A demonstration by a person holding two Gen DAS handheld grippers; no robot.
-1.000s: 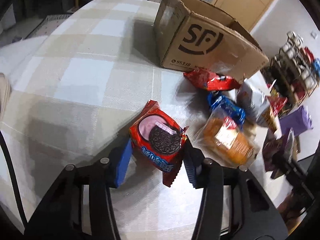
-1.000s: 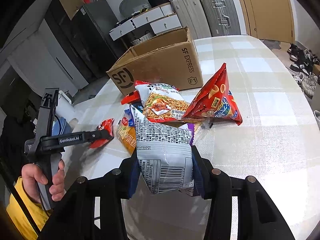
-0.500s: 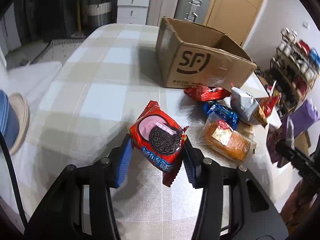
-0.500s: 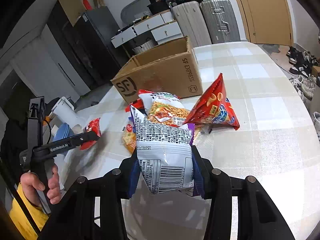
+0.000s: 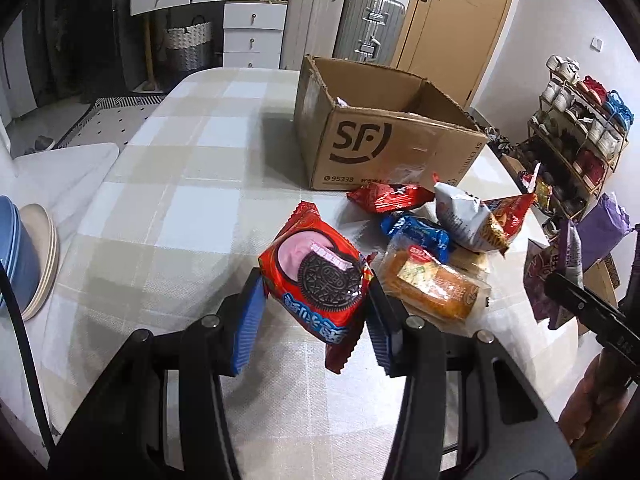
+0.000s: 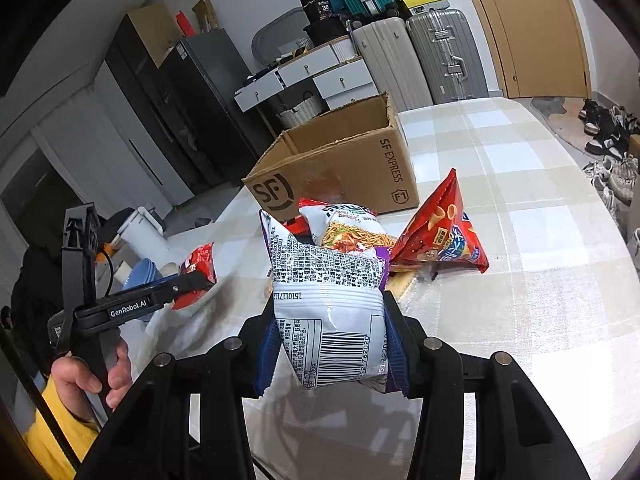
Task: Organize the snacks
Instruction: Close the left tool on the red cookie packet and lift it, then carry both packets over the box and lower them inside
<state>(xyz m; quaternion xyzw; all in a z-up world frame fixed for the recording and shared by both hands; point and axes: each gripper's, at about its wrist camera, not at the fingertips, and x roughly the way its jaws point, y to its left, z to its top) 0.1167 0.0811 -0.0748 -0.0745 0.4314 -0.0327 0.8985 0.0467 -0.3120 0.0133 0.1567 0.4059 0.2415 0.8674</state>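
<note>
We've got the left hand-held gripper (image 5: 316,312) clamped on the red cookie pack (image 5: 316,276), lifted off the desk (image 5: 168,216). The right hand-held gripper (image 6: 332,344) pinches the white chip bag (image 6: 328,304), both seemingly bound for the open cardboard box (image 5: 384,144). We can't see what's inside it.

Your left gripper (image 5: 314,312): blue pads, red cookie pack (image 5: 316,276), pink-black print. Your right gripper (image 6: 332,354): white-purple barcoded bag (image 6: 330,304). Ahead: brown box (image 5: 384,140), beige-white checked tablecloth (image 5: 180,184).
</note>
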